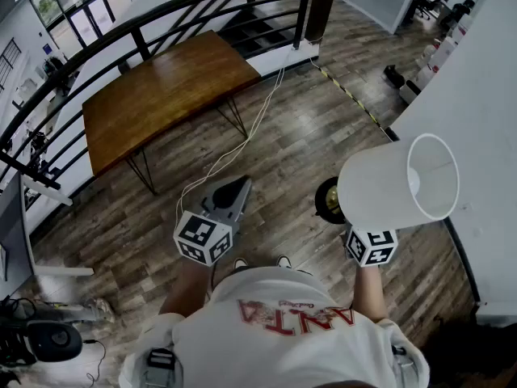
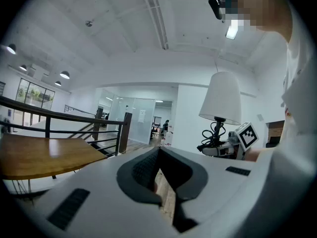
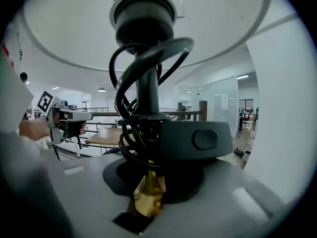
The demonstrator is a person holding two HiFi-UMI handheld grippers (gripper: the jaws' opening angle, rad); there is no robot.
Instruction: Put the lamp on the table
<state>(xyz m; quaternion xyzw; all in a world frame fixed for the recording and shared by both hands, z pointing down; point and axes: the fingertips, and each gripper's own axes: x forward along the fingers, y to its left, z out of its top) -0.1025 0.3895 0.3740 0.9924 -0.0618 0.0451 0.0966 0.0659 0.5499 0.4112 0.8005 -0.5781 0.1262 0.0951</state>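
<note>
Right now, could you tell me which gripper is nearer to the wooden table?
Left. The left gripper points toward the table, a short way from it; the right gripper, clamped on the lamp, sits farther off to its right.

The lamp (image 3: 143,58) has a wide white shade (image 1: 396,188), a dark stem and a black cord (image 3: 131,88) wound in loops round the stem. A dark part w/ an oval button (image 3: 195,140) sits just right of the stem, directly above the fingers of the right gripper (image 3: 151,182). Cannot tell if it is a switch or a plug. A brass-coloured piece (image 3: 148,195) at the lamp's lower end lies between these fingers, which hold it off the floor, shade above them. The table (image 1: 166,91) has a brown wooden top and thin black wire legs. It stands well apart from the fingers, ahead and to their left.
</note>
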